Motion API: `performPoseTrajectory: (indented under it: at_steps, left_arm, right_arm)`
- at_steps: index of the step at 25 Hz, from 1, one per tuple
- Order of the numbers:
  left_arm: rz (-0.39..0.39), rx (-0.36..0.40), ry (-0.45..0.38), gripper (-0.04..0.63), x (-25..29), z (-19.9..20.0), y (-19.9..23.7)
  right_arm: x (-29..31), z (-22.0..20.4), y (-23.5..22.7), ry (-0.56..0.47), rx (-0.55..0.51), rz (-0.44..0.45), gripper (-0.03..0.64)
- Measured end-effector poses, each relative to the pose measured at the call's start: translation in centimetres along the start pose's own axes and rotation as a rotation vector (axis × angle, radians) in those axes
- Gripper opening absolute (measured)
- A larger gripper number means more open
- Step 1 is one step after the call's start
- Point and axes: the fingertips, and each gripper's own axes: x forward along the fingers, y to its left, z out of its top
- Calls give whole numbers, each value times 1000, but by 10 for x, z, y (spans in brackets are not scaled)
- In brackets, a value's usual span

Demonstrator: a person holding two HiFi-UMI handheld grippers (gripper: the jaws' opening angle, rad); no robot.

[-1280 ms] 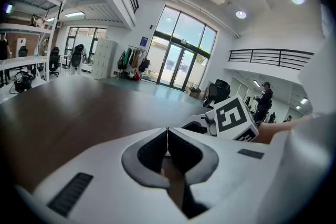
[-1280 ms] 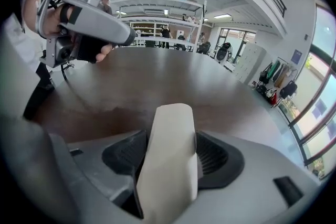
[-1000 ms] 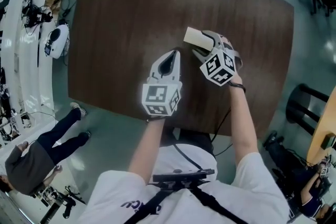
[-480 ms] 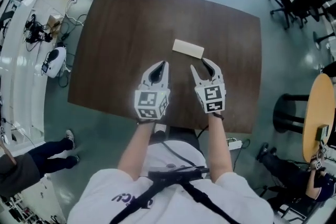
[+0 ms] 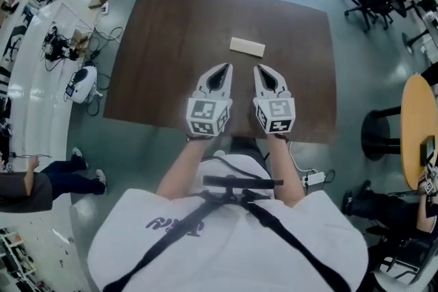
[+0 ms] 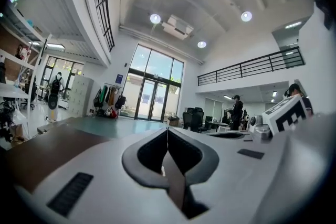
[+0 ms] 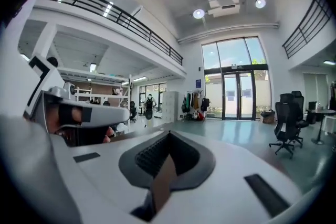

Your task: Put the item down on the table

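Left forearm (image 5: 183,171) and right forearm (image 5: 286,171) tucked in close to the body. Left gripper (image 5: 224,68) and right gripper (image 5: 261,69) held side by side, level, pointing away from the person, above the near part of the dark brown wooden table (image 5: 164,37). Marker cubes face up.

Left gripper's jaws pressed tip to tip, nothing between them. Right gripper's jaws have just been closing and now meet too, empty.

Pale beige rectangular block (image 5: 247,46) lies flat on the table, beyond both sets of tips and apart from them, about in line with the gap between the two grippers.

Only the head view shows the block. Both gripper views look level across the hall: tall glass entrance doors (image 6: 152,99), black-railed balcony (image 6: 247,68), round ceiling lights (image 6: 155,18). Left gripper view has the right gripper's marker cube at its right edge and a brown strip of table at its left. Right gripper view has the left gripper's body at its left, plus a black office chair (image 7: 287,115).
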Motion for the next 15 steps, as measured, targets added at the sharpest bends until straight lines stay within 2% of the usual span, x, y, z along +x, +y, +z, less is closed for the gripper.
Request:
performPoseTrajectory:
  at_steps: [3, 6, 15]
  left_arm:
    - [-10, 14, -59, 12, -15, 13, -15]
    - [-30, 15, -65, 12, -20, 14, -28]
    - [-57, 21, -77, 12, -22, 22, -44]
  right_arm:
    - [-21, 10, -4, -37, 31, -89, 6]
    - [-37, 17, -8, -55, 69, -147, 6]
    - [-42, 38, -7, -85, 61, -155, 6]
